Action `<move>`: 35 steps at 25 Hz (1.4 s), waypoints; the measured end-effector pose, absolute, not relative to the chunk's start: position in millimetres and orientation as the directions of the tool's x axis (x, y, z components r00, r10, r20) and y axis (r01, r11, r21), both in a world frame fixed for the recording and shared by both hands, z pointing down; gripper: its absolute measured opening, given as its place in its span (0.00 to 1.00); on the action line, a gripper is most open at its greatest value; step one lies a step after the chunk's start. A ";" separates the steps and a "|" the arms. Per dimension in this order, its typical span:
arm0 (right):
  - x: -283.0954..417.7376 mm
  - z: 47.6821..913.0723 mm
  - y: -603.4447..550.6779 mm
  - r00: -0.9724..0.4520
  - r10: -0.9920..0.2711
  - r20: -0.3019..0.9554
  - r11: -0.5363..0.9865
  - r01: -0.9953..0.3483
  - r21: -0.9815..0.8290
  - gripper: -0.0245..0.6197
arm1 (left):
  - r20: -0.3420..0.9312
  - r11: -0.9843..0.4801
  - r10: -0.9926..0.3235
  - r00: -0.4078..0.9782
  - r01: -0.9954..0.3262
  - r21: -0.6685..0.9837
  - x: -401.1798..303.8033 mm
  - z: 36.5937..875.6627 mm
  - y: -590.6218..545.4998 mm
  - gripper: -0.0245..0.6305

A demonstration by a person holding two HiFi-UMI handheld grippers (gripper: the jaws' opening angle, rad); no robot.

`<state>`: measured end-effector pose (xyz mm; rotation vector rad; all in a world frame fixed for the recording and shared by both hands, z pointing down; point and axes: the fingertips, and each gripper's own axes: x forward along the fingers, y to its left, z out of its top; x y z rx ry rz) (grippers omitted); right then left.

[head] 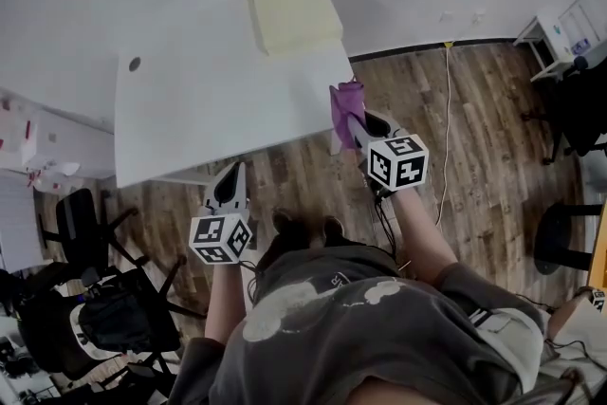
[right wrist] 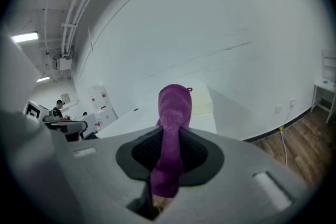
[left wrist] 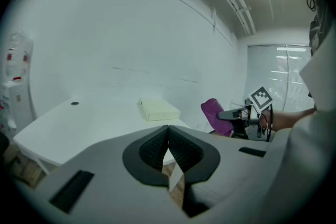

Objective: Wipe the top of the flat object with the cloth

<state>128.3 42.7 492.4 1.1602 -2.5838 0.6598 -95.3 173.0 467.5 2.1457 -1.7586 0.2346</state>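
as appears, right gripper clamps cloth.

A white table stands on a wood-plank floor, with its near edge running across the scene and its right side ending in a slanted edge. A pale yellow flat object, low and rectangular, lies flat on the far right part of the tabletop, close to the right edge. Near the far left corner a small dark round spot sits in the tabletop, well apart from the flat object; whether it is a hole or a cap cannot be told.
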 end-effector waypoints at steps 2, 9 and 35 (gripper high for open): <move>121.6 489.1 40.9 -0.659 -0.646 0.385 0.589 -0.751 -0.298 0.15 | 0.344 -0.173 -0.913 0.221 -0.971 0.166 -101.3 468.7 165.4 0.03; 119.2 474.2 16.7 -0.595 -0.705 0.387 0.539 -0.803 -0.254 0.15 | 0.295 -0.272 -0.905 0.307 -0.950 0.153 -116.1 462.6 106.5 0.03; 34.3 460.5 -119.4 -0.364 -0.832 0.418 0.308 -0.931 -0.197 0.15 | 0.258 -0.494 -0.793 0.551 -0.831 0.256 -212.0 480.4 -97.2 0.03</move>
